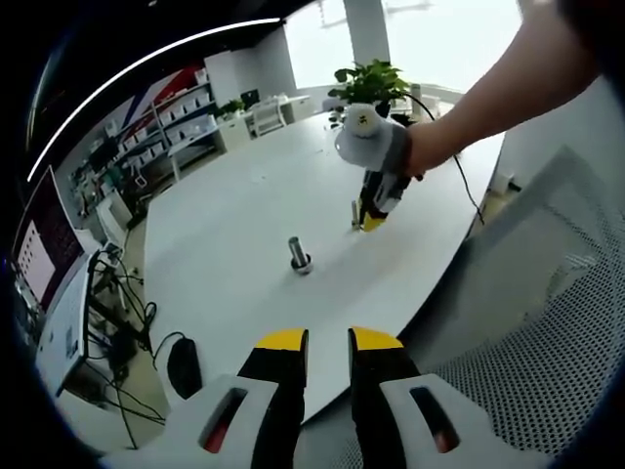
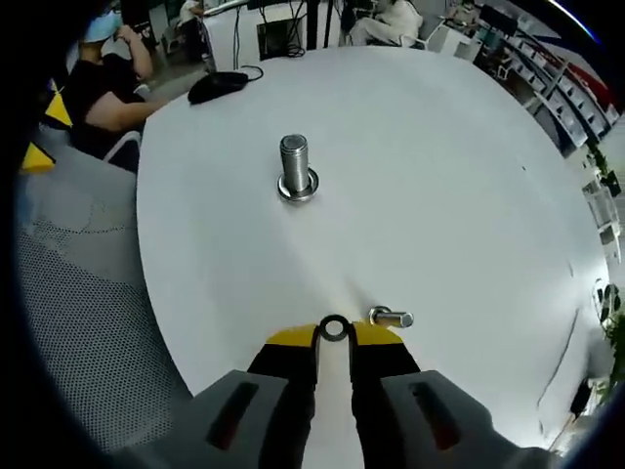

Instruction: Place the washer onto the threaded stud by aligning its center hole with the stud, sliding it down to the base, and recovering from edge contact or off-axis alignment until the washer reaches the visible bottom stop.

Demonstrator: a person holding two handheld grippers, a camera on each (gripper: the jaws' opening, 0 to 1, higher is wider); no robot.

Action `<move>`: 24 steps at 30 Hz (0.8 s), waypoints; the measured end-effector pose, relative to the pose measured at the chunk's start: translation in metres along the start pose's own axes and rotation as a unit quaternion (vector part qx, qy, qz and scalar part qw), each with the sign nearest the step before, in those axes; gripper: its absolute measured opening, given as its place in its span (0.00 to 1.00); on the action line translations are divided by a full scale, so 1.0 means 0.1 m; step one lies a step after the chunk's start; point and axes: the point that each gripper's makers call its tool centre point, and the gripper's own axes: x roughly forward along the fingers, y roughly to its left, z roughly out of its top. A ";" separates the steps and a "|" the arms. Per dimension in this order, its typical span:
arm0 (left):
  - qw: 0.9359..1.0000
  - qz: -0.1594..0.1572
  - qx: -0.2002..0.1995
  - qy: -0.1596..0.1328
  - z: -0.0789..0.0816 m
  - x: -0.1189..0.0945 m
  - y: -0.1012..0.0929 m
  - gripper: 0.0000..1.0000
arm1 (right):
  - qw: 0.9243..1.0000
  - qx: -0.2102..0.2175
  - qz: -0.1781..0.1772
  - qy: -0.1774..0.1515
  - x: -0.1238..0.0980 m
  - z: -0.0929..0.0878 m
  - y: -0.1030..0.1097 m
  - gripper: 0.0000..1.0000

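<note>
Right gripper [image 2: 334, 334] has its jaws pinched on the washer [image 2: 334, 328], which stands on edge between the yellow tips, low over the table [image 2: 469, 176]. My left gripper [image 1: 327, 342] hangs off the table edge, holding nothing, jaws a small gap apart.

Biggest worry: the stud [image 2: 296, 168] stands well ahead of the washer and already seems to have a ring at its base. If I come in tilted, the hole will catch the threads and jam, or the washer pops out of my thin edge grip. A loose bolt [image 2: 392, 318] lies just beside my tips, easy to knock.

Table is big, white and round. Office behind it: shelves [image 1: 171, 122], a plant [image 1: 369, 83], a mesh chair [image 1: 547, 322], a person seated [image 2: 98, 88].
</note>
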 end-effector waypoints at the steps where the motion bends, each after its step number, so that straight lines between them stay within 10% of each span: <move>1: 1.000 -0.001 0.000 0.000 0.00 0.00 0.00 0.14 | 1.000 0.000 -0.003 0.002 -0.05 -0.02 -0.02 0.14; 24: 1.000 0.001 0.000 -0.001 0.00 0.00 0.01 0.14 | 0.998 -0.032 -0.040 -0.027 -0.31 0.17 -0.27 0.14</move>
